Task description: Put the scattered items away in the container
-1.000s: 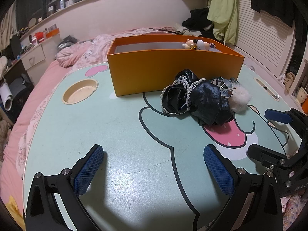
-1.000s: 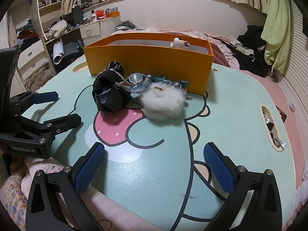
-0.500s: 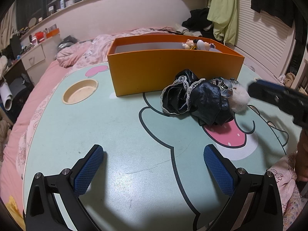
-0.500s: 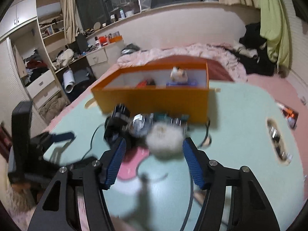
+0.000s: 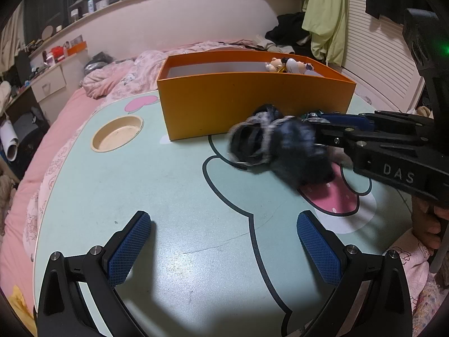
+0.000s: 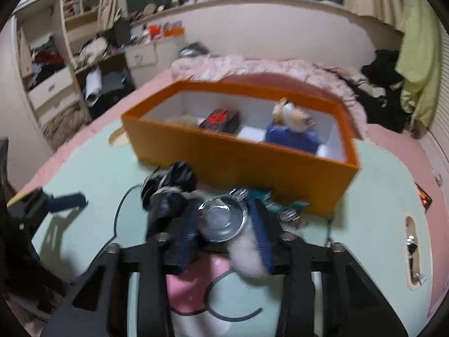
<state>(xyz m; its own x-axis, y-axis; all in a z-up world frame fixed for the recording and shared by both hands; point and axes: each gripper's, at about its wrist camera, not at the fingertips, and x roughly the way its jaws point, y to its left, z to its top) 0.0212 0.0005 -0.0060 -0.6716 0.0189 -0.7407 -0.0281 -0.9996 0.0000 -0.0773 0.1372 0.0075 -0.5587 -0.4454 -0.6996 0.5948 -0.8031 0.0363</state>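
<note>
1. the table (image 5: 168, 191) is the largest thing: a mint-green top with a cartoon face, a round cup recess (image 5: 118, 136) near its left edge and a slot (image 6: 412, 241) near its right edge. the front-left part of the top is bare.
2. the orange box (image 5: 238, 106) stands toward the far edge of the table. inside, the walls are white; a doll in blue (image 6: 294, 132) stands at its right end, and a red-black item (image 6: 220, 119) and a pale fluffy thing (image 6: 182, 119) lie to the left.
3. the right gripper (image 6: 224, 230) carries the letters "das" on its body in the left wrist view. its tongs close around a silver metal dish (image 6: 221, 219) and a white fur ball (image 6: 247, 255); whether they press firmly i cannot tell.
4. the left gripper (image 5: 221, 241) has its tongs spread wide over the front part of the table, holding nothing.
5. the black lace cloth (image 5: 269, 146) lies in front of the box, blurred, just beside the right tongs.
</note>
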